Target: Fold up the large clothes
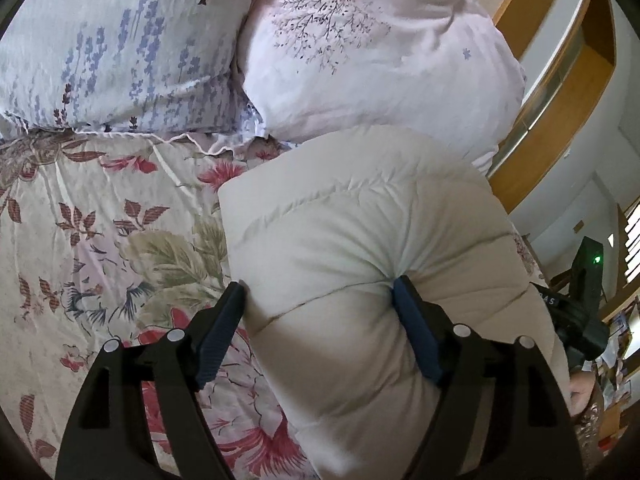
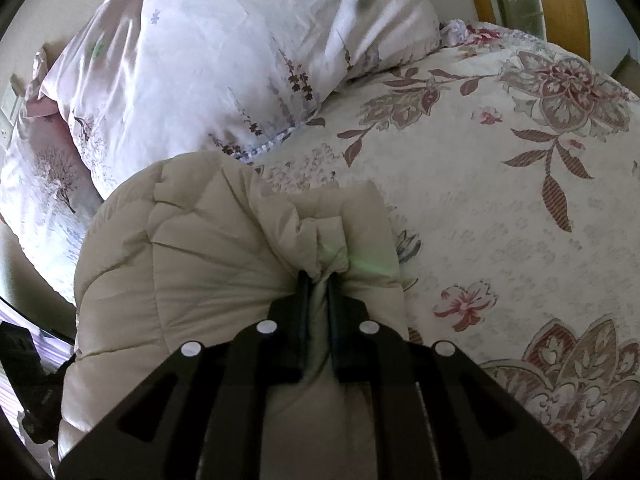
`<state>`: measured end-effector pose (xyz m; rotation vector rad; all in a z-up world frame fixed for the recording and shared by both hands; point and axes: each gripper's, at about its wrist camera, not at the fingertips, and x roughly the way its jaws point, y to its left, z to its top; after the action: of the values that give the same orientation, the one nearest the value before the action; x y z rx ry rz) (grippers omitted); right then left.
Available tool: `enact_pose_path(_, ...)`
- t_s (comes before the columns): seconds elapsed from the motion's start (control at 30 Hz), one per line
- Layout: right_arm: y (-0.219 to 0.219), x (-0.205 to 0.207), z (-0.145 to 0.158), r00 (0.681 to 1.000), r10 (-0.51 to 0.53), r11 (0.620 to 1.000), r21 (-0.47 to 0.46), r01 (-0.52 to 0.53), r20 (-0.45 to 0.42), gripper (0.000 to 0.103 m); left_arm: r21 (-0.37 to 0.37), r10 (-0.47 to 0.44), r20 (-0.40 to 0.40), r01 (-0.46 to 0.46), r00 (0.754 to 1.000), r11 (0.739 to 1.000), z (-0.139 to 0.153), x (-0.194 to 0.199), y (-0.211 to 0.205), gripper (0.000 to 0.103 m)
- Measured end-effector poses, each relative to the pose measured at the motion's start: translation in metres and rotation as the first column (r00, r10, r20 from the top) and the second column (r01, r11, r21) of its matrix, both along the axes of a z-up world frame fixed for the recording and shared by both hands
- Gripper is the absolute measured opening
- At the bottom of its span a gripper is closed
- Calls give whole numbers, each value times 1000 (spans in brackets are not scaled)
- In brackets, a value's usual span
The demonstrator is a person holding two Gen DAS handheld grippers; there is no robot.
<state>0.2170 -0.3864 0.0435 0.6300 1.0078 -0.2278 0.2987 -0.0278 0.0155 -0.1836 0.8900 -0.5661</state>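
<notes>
A: Beige padding, stitched in channels: quilted garment (image 1: 360,220) bunched into a fat bundle on the floral bedspread (image 1: 100,240), just short of the pillows (image 1: 380,60). Resting there or lifted?

B: Hard to tell from either view. Gripped at two places, at any rate. Left hand-held gripper (image 1: 320,286) spread wide across a thick fold, with one pad sunk into the padding and the other touching the bundle's edge. Probably forced that wide by the sheer bulk of filling.

A: And the other side?

B: Right hand-held gripper (image 2: 318,276) pressed nearly together, pinching a gathered tuft of the same shell fabric, with creases fanning out from the pinch. Likely a thin grip there for control of an edge or corner, and a bulky grip on the left for bearing the weight. Looks like mid-fold, with flattening and squaring up still to do.

A: Any brand, label or care tag?

B: None visible on the garment. Only white letters on a black device (image 1: 584,272) at the far right of the left wrist view: "AS" readable, anything before it cut off. Small green light higher up on it, no text beside.
</notes>
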Motion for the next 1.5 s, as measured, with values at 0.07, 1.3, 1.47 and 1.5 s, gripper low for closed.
enact_pose_path(0.07, -2, 0, -1, 1000, -1, 1000, 11, 1, -1, 9, 26, 5, 16, -5, 1000, 1000, -1, -1, -3, 79)
enact_pose_path(1.3, 33, -50, 44, 982, 130, 982, -122, -147, -139, 70, -119, -1, 86, 11, 996, 993, 14, -42, 29, 98)
enact_pose_path(1.47, 29, -57, 71, 981, 140, 972, -171, -162, -132, 101, -122, -15, 96, 26, 995, 992, 16, -49, 31, 99)
enact_pose_path(1.5, 28, -56, 73, 979, 147, 971, -167, -170, -142, 101, -123, -23, 97, 35, 995, 992, 16, -50, 30, 99)
